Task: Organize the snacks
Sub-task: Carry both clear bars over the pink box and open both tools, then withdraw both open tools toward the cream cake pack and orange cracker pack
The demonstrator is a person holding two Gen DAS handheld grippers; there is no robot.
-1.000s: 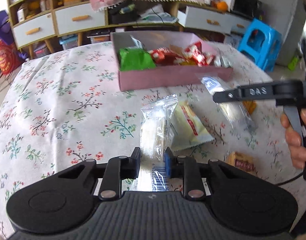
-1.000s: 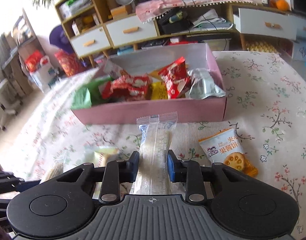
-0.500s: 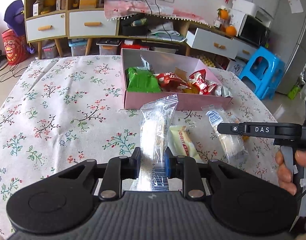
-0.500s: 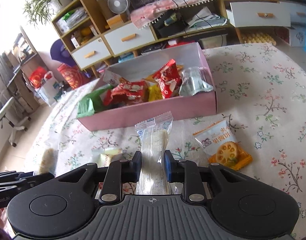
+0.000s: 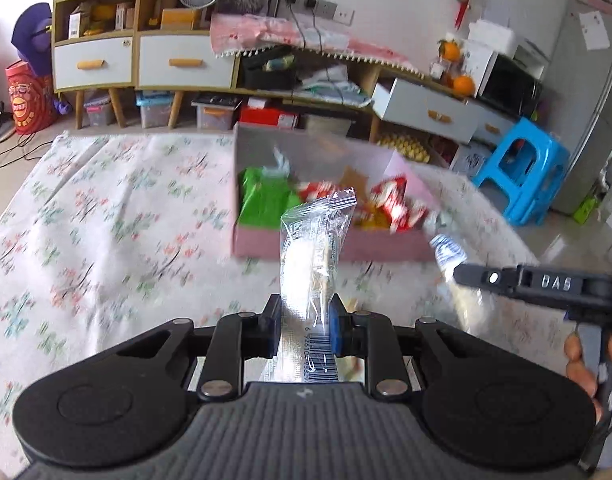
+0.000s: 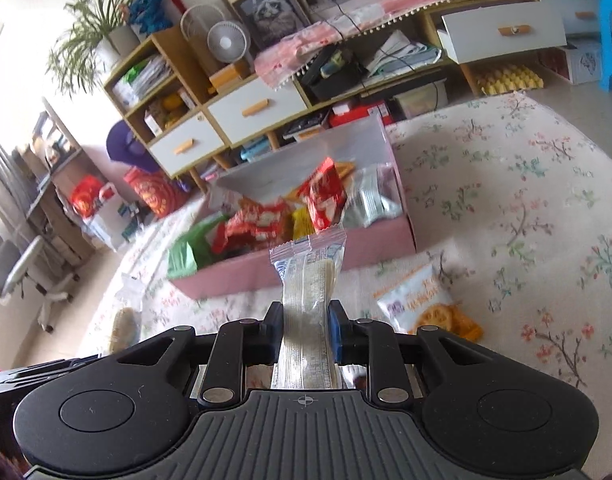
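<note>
Snacks in clear wrappers sit in both tools. The left hand-held gripper (image 5: 302,322) pinches a long clear plastic packet with a pale biscuit inside and a barcode at its near end (image 5: 314,256); the packet sticks forward between the pads, raised off the floral tablecloth of the table (image 5: 106,232). The right hand-held gripper (image 6: 304,330) is clamped on a second clear-wrapped pale wafer bar with a blue-printed crimped end (image 6: 310,280), which also juts forward between its fingers; its jaws have just been closing a little on that bar.

Ahead of both lies the shallow pink cardboard box (image 6: 306,268), open at the top and resting on the table. It holds a green packet (image 5: 266,200), several red-and-white packets (image 6: 258,220), a yellow one and a silvery foil pack (image 6: 370,204) at its right end.

On the cloth just right of the right tool lies a white and orange biscuit packet printed with round lattice cookies (image 6: 426,300), close to the box's front wall but apart from it. In the left wrist view the other tool appears from the side at the right edge, with the fingers of a person's hand (image 5: 586,364) wrapped round its grip.
</note>
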